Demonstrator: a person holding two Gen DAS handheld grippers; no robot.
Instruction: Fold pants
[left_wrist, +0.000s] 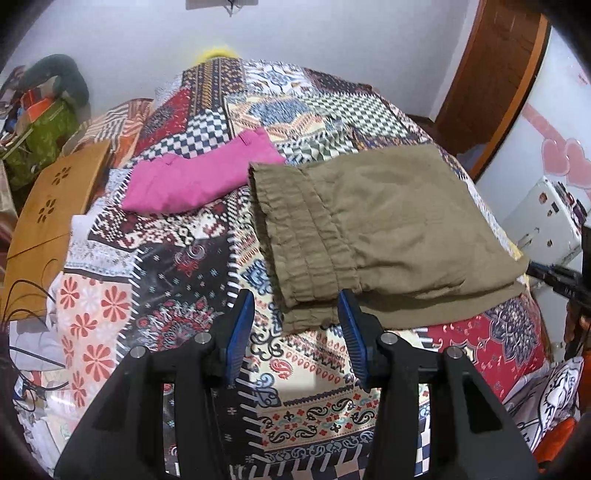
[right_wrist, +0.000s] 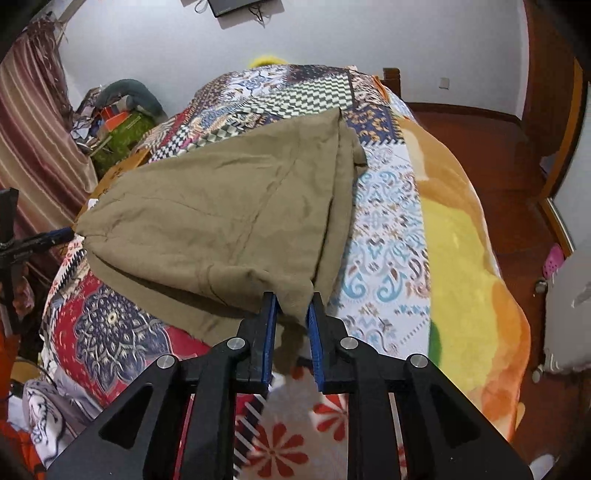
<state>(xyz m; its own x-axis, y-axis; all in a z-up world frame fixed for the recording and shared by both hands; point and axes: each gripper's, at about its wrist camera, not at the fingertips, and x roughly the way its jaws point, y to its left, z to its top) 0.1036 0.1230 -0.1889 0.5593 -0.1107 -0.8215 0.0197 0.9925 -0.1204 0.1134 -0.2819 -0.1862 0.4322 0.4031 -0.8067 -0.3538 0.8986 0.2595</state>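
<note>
Olive pants (left_wrist: 388, 229) lie folded on a patchwork bedspread (left_wrist: 192, 258), just beside a pink garment (left_wrist: 195, 177) | left gripper (left_wrist: 295, 314) spread, the pants' gathered waistband corner between its jaws, not pinched | right gripper (right_wrist: 291, 314) narrowly parted around the pants' opposite corner, grip unclear

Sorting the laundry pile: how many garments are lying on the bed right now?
2. The olive pants lie folded nearest the grippers; the pink garment lies beyond them, toward the wooden board. Others may be hidden off-frame.
</note>
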